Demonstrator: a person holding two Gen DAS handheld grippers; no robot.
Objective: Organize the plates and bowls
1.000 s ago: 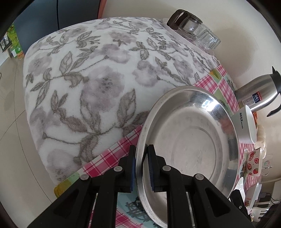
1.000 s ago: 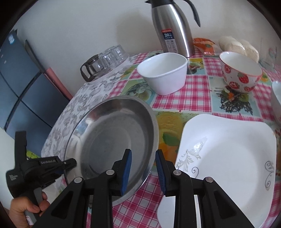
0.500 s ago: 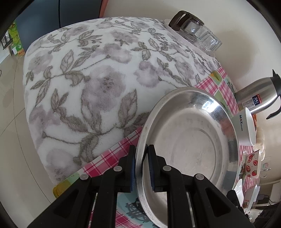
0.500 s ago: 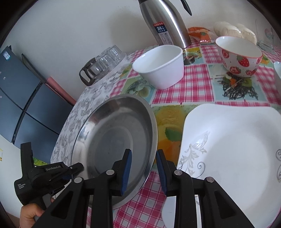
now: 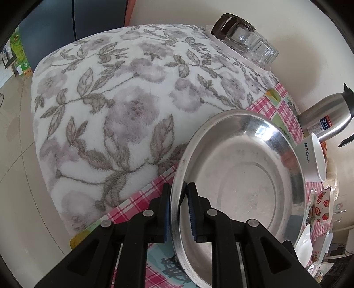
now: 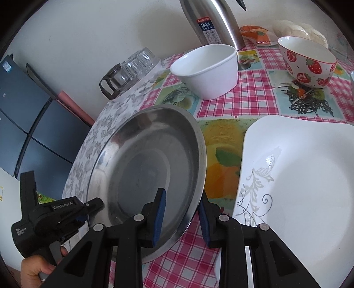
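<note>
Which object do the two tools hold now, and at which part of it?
The left tool grips the steel plate by its rim. The right tool straddles the opposite rim, not pressing it.

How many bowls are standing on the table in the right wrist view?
2. A white bowl stands before the steel flask; a strawberry bowl stands at the far right. More may be hidden beyond the right edge.

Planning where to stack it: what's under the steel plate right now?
The steel plate is tilted over the checked tablecloth and the floral cloth's edge. Whatever lies directly beneath it is hidden.
</note>
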